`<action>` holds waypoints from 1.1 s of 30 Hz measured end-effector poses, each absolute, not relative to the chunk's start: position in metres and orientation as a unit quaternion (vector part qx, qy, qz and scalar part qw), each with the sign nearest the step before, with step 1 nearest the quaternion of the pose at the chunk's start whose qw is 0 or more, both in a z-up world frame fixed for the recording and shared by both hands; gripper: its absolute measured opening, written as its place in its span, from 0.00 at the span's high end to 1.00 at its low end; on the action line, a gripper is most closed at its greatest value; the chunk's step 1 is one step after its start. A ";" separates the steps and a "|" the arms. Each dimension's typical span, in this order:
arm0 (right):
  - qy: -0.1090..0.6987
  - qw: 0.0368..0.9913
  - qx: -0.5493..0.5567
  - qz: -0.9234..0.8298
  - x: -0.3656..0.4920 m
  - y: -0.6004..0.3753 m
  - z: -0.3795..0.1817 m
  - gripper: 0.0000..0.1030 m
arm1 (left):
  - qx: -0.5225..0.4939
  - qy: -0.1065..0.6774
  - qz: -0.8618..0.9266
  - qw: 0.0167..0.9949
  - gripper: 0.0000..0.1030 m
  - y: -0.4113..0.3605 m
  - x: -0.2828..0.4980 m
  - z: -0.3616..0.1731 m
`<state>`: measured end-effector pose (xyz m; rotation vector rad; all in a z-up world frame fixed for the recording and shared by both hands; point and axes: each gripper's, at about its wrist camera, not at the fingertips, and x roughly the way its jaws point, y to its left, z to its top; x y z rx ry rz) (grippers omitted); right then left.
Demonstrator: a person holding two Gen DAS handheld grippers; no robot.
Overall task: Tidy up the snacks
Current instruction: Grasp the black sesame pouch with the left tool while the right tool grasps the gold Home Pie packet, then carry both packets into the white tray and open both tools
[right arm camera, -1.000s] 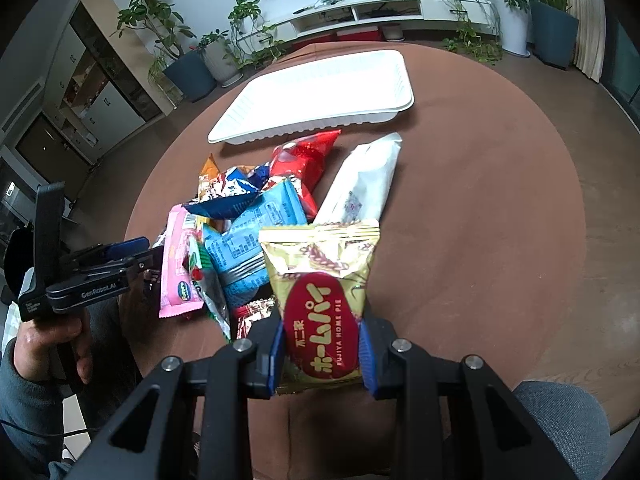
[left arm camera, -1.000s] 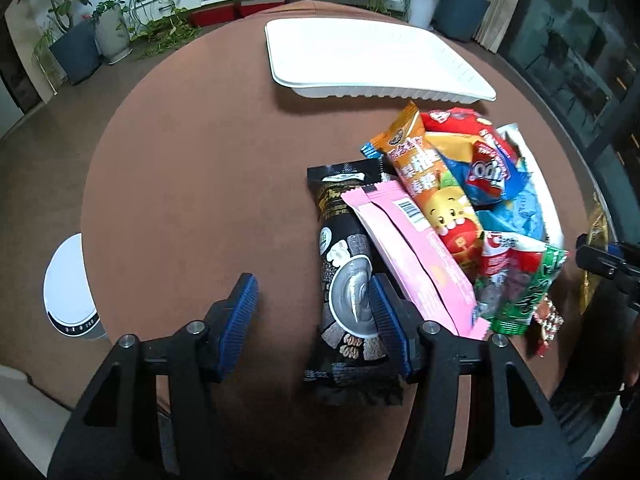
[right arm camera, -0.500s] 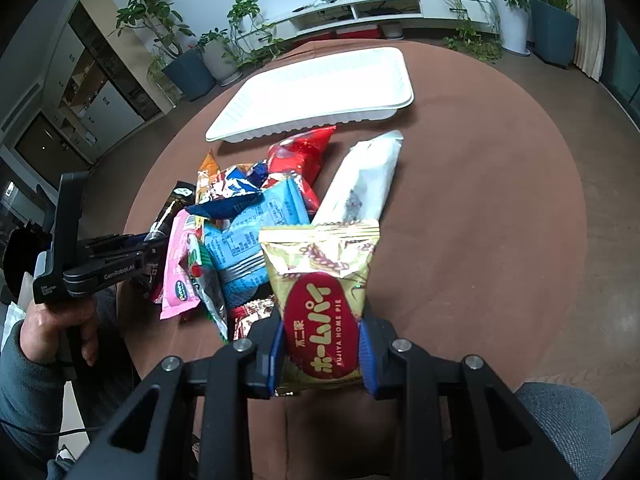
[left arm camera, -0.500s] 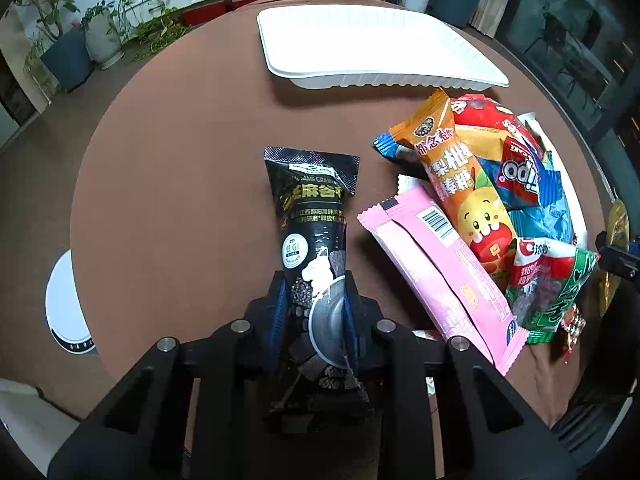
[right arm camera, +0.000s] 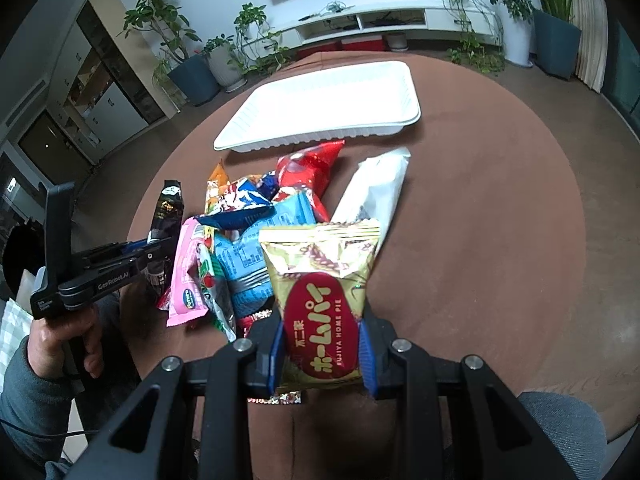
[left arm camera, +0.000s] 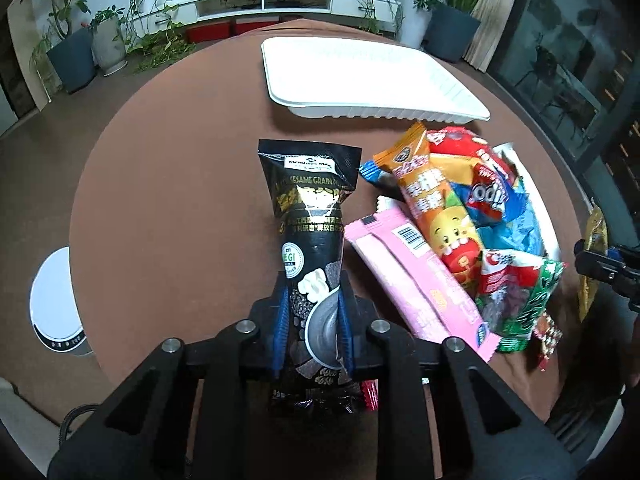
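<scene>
My left gripper [left arm camera: 312, 332] is shut on a black sesame-grain snack pack [left arm camera: 312, 216] and holds it above the brown round table [left arm camera: 180, 200]. The pack also shows in the right wrist view [right arm camera: 168, 208]. My right gripper [right arm camera: 322, 354] is shut on a gold Fujiya Home Pie bag [right arm camera: 320, 292]. A white empty tray [left arm camera: 360, 76] lies at the far side, also in the right wrist view [right arm camera: 324, 108]. A pile of snack packs [left arm camera: 460, 220] lies between the grippers, with a pink pack [left arm camera: 416, 276] nearest the left one.
A long white pack [right arm camera: 372, 192] lies right of the pile. A white round device [left arm camera: 52, 304] stands off the table's left edge. Potted plants [right arm camera: 192, 64] and a low white cabinet [left arm camera: 260, 0] stand beyond the table.
My left gripper closed on the black pack, pulled it left out of the pile and raised it. The right gripper stayed still, holding the gold bag.
</scene>
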<state>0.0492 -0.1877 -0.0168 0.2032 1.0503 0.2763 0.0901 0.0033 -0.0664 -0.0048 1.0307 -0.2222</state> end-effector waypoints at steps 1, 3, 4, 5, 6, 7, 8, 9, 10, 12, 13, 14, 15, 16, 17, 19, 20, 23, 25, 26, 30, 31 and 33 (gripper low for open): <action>0.498 0.852 0.099 0.131 0.049 -0.188 -0.016 0.68 | -0.010 0.491 -0.108 0.864 0.81 0.003 0.088 -0.066; 0.492 0.855 0.103 0.130 0.049 -0.190 -0.013 0.68 | -0.022 0.487 -0.109 0.866 0.81 0.008 0.086 -0.061; 0.489 0.856 0.104 0.130 0.049 -0.191 -0.012 0.68 | -0.024 0.484 -0.108 0.868 0.81 0.010 0.085 -0.059; 0.487 0.857 0.104 0.129 0.050 -0.191 -0.011 0.68 | -0.027 0.481 -0.106 0.870 0.81 0.012 0.085 -0.056; 0.484 0.859 0.106 0.130 0.051 -0.192 -0.009 0.68 | -0.030 0.478 -0.103 0.872 0.81 0.014 0.085 -0.052; 0.482 0.860 0.106 0.130 0.051 -0.193 -0.008 0.68 | -0.034 0.474 -0.102 0.874 0.81 0.018 0.085 -0.049; 0.480 0.861 0.108 0.131 0.053 -0.194 -0.005 0.68 | -0.040 0.471 -0.102 0.875 0.81 0.020 0.085 -0.045; 0.477 0.862 0.111 0.132 0.054 -0.196 -0.004 0.68 | -0.044 0.467 -0.100 0.877 0.81 0.023 0.086 -0.041; 0.475 0.863 0.114 0.132 0.056 -0.198 -0.002 0.68 | -0.046 0.462 -0.097 0.880 0.81 0.028 0.087 -0.036; 0.468 0.866 0.120 0.131 0.063 -0.203 0.004 0.68 | -0.056 0.454 -0.096 0.884 0.81 0.038 0.088 -0.027; 0.466 0.866 0.121 0.131 0.066 -0.205 0.007 0.68 | -0.065 0.451 -0.099 0.885 0.81 0.042 0.091 -0.023; 0.464 0.867 0.123 0.132 0.071 -0.208 0.010 0.68 | -0.071 0.449 -0.100 0.885 0.81 0.045 0.094 -0.020; 0.462 0.868 0.124 0.132 0.075 -0.211 0.013 0.68 | -0.076 0.447 -0.103 0.885 0.81 0.047 0.099 -0.016; 0.457 0.871 0.123 0.129 0.081 -0.215 0.018 0.68 | -0.080 0.445 -0.105 0.886 0.81 0.051 0.105 -0.012; 0.454 0.874 0.121 0.127 0.085 -0.218 0.021 0.68 | -0.085 0.442 -0.106 0.887 0.81 0.054 0.109 -0.008; 0.448 0.877 0.120 0.124 0.097 -0.225 0.028 0.68 | -0.098 0.441 -0.115 0.885 0.81 0.061 0.122 0.002; 0.445 0.879 0.120 0.121 0.106 -0.230 0.032 0.68 | -0.102 0.438 -0.117 0.885 0.81 0.063 0.129 0.006; 0.443 0.880 0.121 0.118 0.131 -0.240 0.037 0.68 | -0.108 0.436 -0.124 0.885 0.81 0.068 0.150 0.017; 0.440 0.882 0.122 0.117 0.150 -0.246 0.041 0.68 | -0.114 0.434 -0.126 0.885 0.81 0.073 0.168 0.023; 0.438 0.882 0.127 0.118 0.163 -0.249 0.043 0.68 | -0.123 0.436 -0.129 0.882 0.81 0.076 0.177 0.024; 0.432 0.883 0.133 0.126 0.210 -0.249 0.050 0.68 | -0.120 0.457 -0.141 0.870 0.81 0.066 0.221 0.021; 0.432 0.884 0.126 0.126 0.219 -0.247 0.050 0.68 | -0.119 0.459 -0.145 0.868 0.81 0.062 0.227 0.021; 0.436 0.882 0.118 0.132 0.239 -0.238 0.046 0.68 | -0.106 0.458 -0.153 0.869 0.81 0.050 0.240 0.024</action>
